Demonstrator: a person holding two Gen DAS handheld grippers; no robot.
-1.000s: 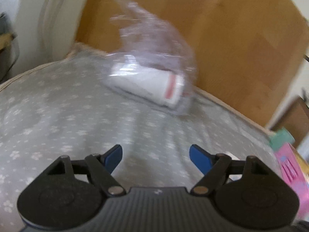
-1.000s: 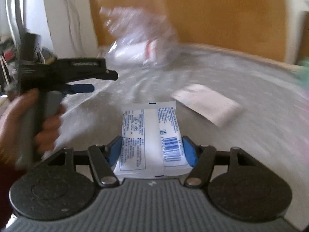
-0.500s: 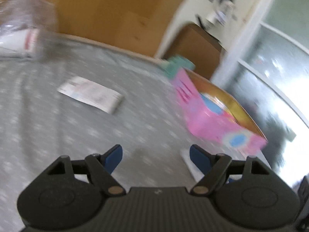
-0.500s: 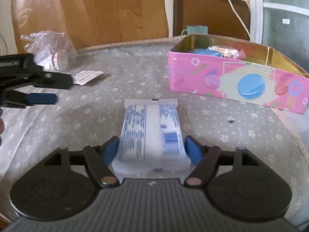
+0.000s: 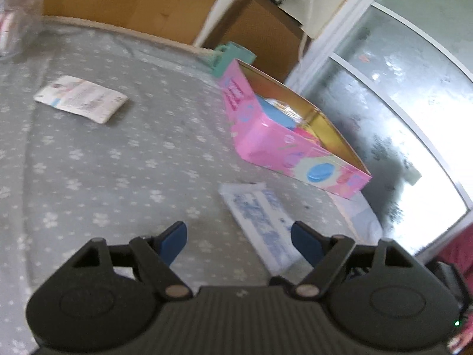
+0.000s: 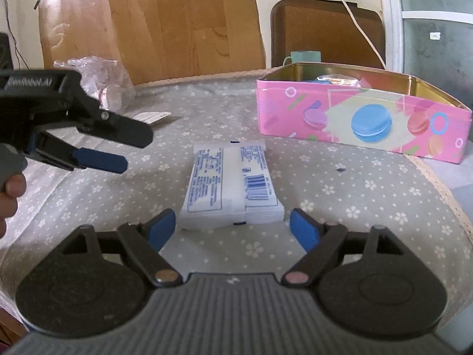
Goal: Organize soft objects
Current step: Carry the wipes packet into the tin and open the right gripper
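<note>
A white tissue pack with blue print (image 6: 232, 188) lies flat on the grey flowered cloth, just ahead of my right gripper (image 6: 233, 227), which is open with its pads apart from the pack. The pack also shows in the left wrist view (image 5: 260, 222). My left gripper (image 5: 239, 236) is open and empty above the cloth; it shows in the right wrist view (image 6: 100, 148) at the left. A pink tin (image 6: 363, 121) stands open at the right, with items inside. A second flat white packet (image 5: 81, 99) lies further back.
A crumpled clear plastic bag (image 6: 100, 80) holding a white item sits at the back left by a wooden board (image 6: 183, 20). A teal mug (image 6: 304, 57) stands behind the tin. The table's rounded edge (image 6: 443, 189) runs along the right.
My right gripper has opened and let go of the tissue pack, which now rests on the cloth. My left gripper has swung from the plastic bag toward the tin.
</note>
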